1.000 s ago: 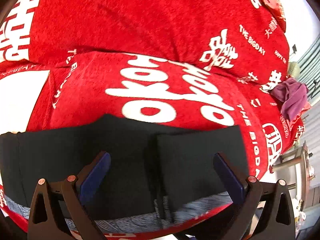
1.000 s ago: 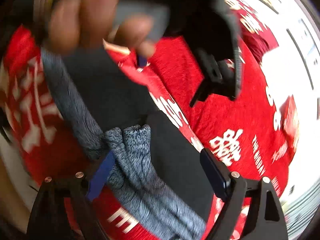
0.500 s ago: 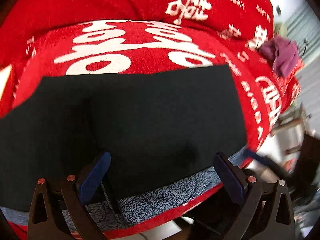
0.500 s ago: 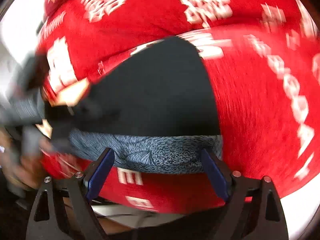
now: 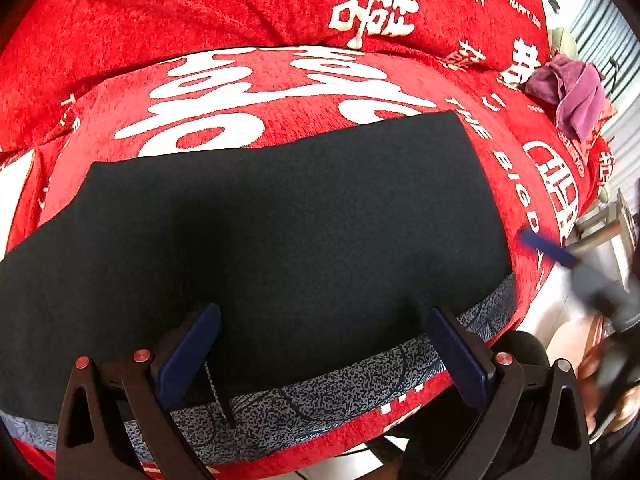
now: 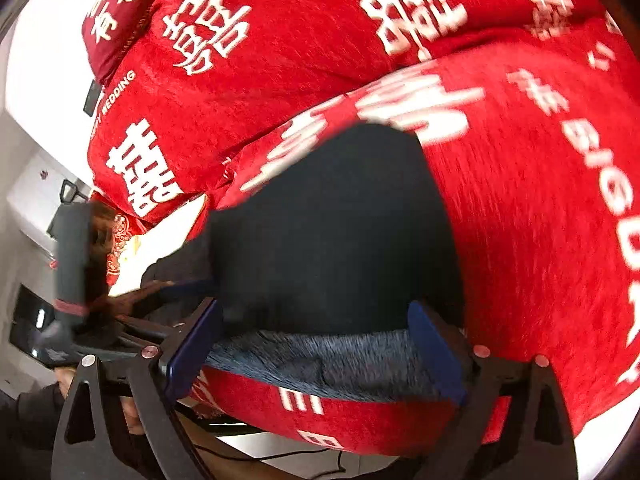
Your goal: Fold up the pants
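Observation:
The black pants point(image 5: 280, 232) lie flat on the red sofa seat, with their speckled blue-grey waistband point(image 5: 360, 380) along the front edge. My left gripper point(image 5: 320, 356) is open over the waistband, holding nothing. In the right wrist view the same pants point(image 6: 340, 232) lie ahead, waistband point(image 6: 320, 356) nearest. My right gripper point(image 6: 316, 348) is open around the waistband's end, fingers apart. The right gripper's blue finger point(image 5: 548, 248) shows at the right of the left wrist view. The left gripper's handle point(image 6: 72, 280) shows at the left of the right wrist view.
The sofa wears a red cover with white lettering point(image 5: 240, 80), back cushions behind the seat point(image 6: 280, 40). A purple cloth point(image 5: 572, 96) lies at the sofa's far right end. A metal stand point(image 5: 608, 224) is beyond the right end. Floor lies below the front edge.
The pants went from bunched and partly folded to one flat layer on the seat. Both grippers moved back to the front edge; the right one swung round to face the sofa.

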`<control>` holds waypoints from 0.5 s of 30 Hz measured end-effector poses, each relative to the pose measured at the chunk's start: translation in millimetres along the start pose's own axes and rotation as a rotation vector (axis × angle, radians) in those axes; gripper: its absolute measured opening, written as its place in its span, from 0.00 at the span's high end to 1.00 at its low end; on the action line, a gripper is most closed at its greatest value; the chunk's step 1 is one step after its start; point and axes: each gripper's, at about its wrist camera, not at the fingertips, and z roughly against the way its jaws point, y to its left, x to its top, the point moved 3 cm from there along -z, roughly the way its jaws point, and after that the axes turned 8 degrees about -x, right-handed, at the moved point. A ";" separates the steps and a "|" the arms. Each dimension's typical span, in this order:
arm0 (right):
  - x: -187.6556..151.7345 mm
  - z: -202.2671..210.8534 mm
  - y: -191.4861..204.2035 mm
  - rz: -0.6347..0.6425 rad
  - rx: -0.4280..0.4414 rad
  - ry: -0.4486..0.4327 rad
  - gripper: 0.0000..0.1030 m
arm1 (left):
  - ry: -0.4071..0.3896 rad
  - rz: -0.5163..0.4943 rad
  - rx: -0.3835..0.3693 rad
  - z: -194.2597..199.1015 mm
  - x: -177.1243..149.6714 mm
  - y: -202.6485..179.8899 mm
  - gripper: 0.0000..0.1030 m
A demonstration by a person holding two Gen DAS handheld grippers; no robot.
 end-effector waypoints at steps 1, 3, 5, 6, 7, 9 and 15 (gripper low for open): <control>12.0 10.5 6.2 0.033 0.005 -0.052 0.07 | -0.003 0.001 0.005 -0.8 -0.2 -0.6 0.00; 30.1 10.5 8.6 0.043 -0.007 -0.072 0.07 | -0.005 -0.011 0.024 -2.4 -1.6 -3.3 0.00; 48.7 -3.1 7.3 0.019 0.004 -0.057 0.07 | -0.006 -0.025 0.035 -3.1 -2.9 -4.9 0.00; 56.8 -12.8 6.4 0.009 0.001 -0.044 0.07 | -0.006 -0.027 0.034 -3.2 -2.9 -4.9 0.00; 62.7 -26.0 2.0 0.001 -0.008 -0.021 0.07 | -0.006 -0.026 0.030 -2.9 -2.7 -4.2 0.00; 71.5 -57.2 -11.1 -0.020 -0.067 0.037 0.07 | -0.006 -0.018 0.014 -1.8 -1.6 -2.8 0.00; 75.0 -80.4 -40.8 -0.083 -0.193 0.099 0.05 | -0.009 -0.011 -0.013 0.1 -0.6 1.9 0.00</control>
